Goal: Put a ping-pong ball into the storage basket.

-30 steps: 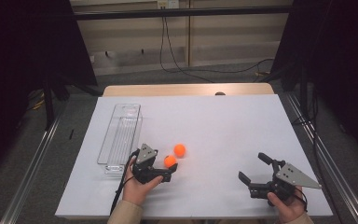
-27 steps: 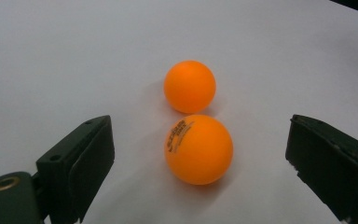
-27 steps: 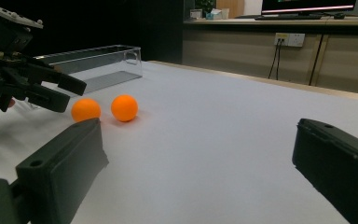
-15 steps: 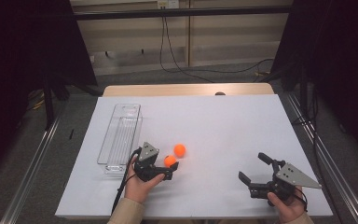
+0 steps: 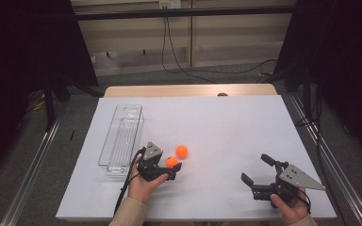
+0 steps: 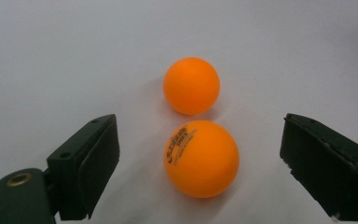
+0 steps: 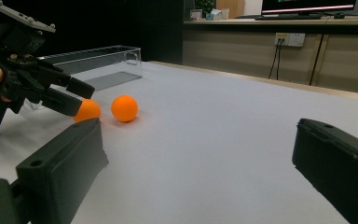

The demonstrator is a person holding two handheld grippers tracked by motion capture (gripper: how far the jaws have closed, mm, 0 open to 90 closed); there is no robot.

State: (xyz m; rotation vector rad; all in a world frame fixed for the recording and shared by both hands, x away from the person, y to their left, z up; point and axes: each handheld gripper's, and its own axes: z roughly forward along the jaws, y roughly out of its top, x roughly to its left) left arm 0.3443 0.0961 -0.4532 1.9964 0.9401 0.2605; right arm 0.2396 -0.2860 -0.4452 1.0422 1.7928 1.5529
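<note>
While the left gripper [image 6: 200,163] has its jaws just closing around the near ball [image 6: 200,158] without touching it, beside the far ball [image 6: 191,85], the right gripper [image 5: 259,170] stands open.

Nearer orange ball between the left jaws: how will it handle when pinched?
The nearer orange ball looks round and smooth, so it probably rolls or squirts out if pinched off-centre. Printed like a table-tennis ball, so likely light and hollow. The left gripper has been closing, not yet touching.

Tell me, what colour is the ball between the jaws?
Orange, with small dark print on the plastic ball; the left gripper view shows it best.
</note>
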